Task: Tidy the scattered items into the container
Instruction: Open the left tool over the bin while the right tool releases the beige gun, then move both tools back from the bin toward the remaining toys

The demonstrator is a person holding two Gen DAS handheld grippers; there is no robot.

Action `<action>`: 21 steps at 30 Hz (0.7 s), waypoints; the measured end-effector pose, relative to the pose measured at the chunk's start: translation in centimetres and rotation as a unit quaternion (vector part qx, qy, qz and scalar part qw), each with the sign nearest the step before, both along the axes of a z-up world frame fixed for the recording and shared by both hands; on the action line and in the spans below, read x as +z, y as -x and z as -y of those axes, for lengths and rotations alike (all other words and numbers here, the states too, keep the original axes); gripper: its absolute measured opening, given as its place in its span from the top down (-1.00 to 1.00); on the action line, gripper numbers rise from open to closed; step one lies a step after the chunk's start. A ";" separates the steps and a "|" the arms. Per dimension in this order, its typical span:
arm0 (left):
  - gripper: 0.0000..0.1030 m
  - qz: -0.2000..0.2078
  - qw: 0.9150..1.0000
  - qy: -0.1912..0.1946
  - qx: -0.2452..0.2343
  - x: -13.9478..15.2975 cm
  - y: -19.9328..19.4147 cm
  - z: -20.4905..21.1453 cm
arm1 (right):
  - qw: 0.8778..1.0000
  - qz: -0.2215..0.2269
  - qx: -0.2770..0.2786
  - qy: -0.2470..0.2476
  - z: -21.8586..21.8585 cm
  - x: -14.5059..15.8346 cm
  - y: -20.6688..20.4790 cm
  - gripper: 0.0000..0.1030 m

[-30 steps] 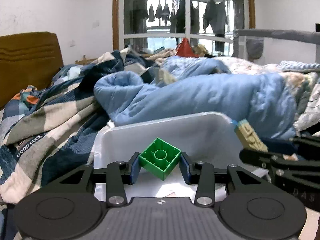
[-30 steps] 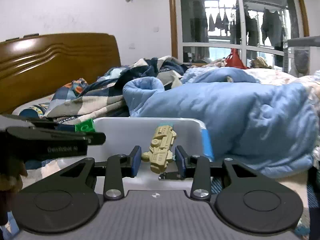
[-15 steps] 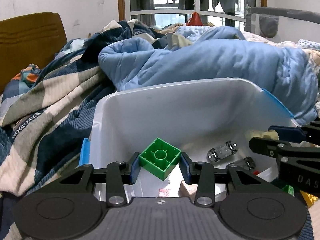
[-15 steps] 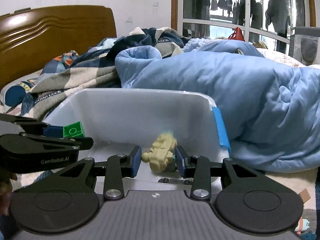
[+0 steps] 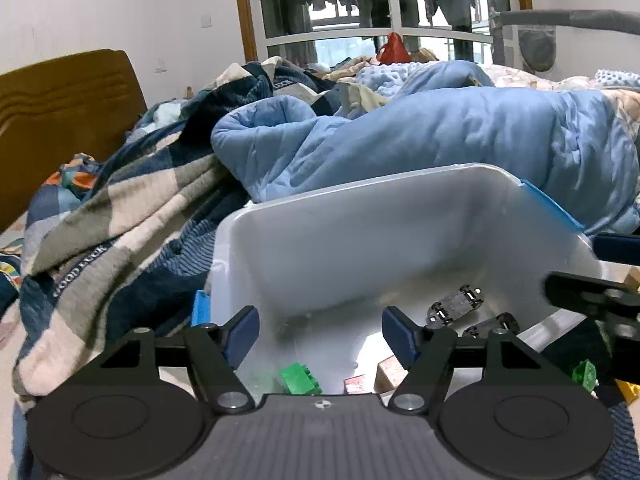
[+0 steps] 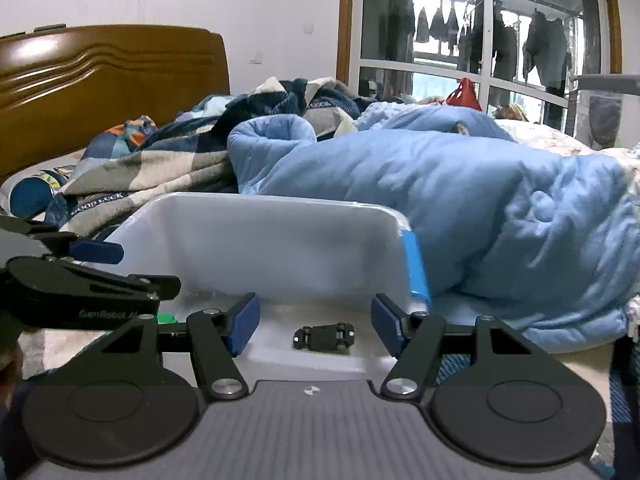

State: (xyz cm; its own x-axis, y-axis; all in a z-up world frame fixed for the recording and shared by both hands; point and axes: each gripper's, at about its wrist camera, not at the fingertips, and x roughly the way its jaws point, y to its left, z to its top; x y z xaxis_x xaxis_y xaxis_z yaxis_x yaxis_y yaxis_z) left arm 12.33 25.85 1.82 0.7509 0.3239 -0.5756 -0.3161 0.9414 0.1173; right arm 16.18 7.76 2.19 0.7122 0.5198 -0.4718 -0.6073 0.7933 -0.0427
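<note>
Rumpled bedding filled the room before us: a blue quilt [image 5: 420, 148] and a checked blanket [image 5: 132, 216] heaped on the bed, a wooden headboard [image 6: 100, 76] at the left, and a window [image 6: 480, 36] with hanging clothes behind. Against the quilt sat the white container [image 5: 360, 232], its blue clips on both sides.

We held both tools over its near edge. Inside it, below and between the fingers of our left gripper [image 5: 320, 330], lay the green block [image 5: 299, 379] on the container floor, touching neither pad. To its right lay two dark toy cars [image 5: 456, 304], wheels up, beside a tan block [image 5: 390, 372] and a red piece [image 5: 354, 384].

From the right wrist view, one dark car [image 6: 323, 336] lay on the floor between the pads of our right gripper [image 6: 312, 322], apart from both.

Both grippers had just been opening; their jaws stood spread wide, holding nothing.
</note>
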 end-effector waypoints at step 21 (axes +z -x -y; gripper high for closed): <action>-0.45 -0.015 0.990 0.051 -0.134 -3.3 3.9 14.0 | 0.993 -0.035 -0.112 -0.004 15.2 -5.2 3.0 -0.30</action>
